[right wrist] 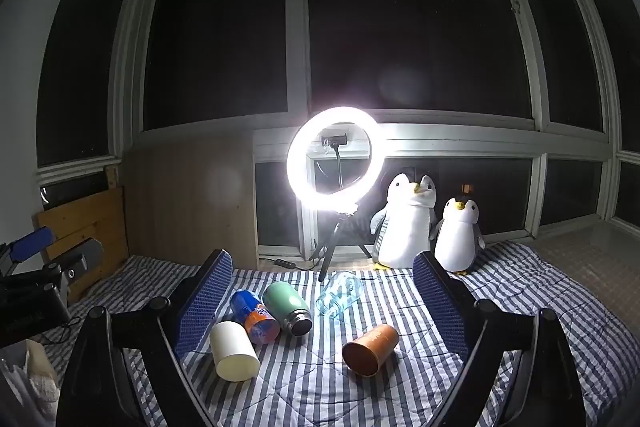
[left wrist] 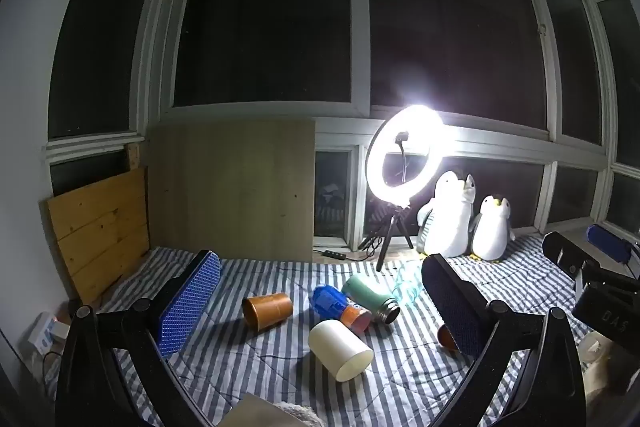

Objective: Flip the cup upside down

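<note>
Several cups lie on their sides on the striped bedspread [left wrist: 280, 379]. A white cup [left wrist: 340, 349] [right wrist: 234, 351] lies nearest, mouth toward me. A brown cup [left wrist: 267, 309] lies to the left in the left wrist view. Another brown cup [right wrist: 371, 349] lies to the right in the right wrist view. A blue and orange cup [left wrist: 340, 307] [right wrist: 255, 315], a green flask [left wrist: 372, 297] [right wrist: 288, 307] and a clear glass [right wrist: 339, 293] lie behind. My left gripper [left wrist: 320, 291] is open and empty above them. My right gripper [right wrist: 324, 291] is open and empty too.
A lit ring light on a tripod [left wrist: 404, 155] [right wrist: 335, 155] stands at the back by the dark window. Two plush penguins [left wrist: 448, 215] [right wrist: 458, 233] sit to its right. Wooden boards [left wrist: 100, 227] lean at the left wall. The other gripper shows at each view's edge [left wrist: 600, 287].
</note>
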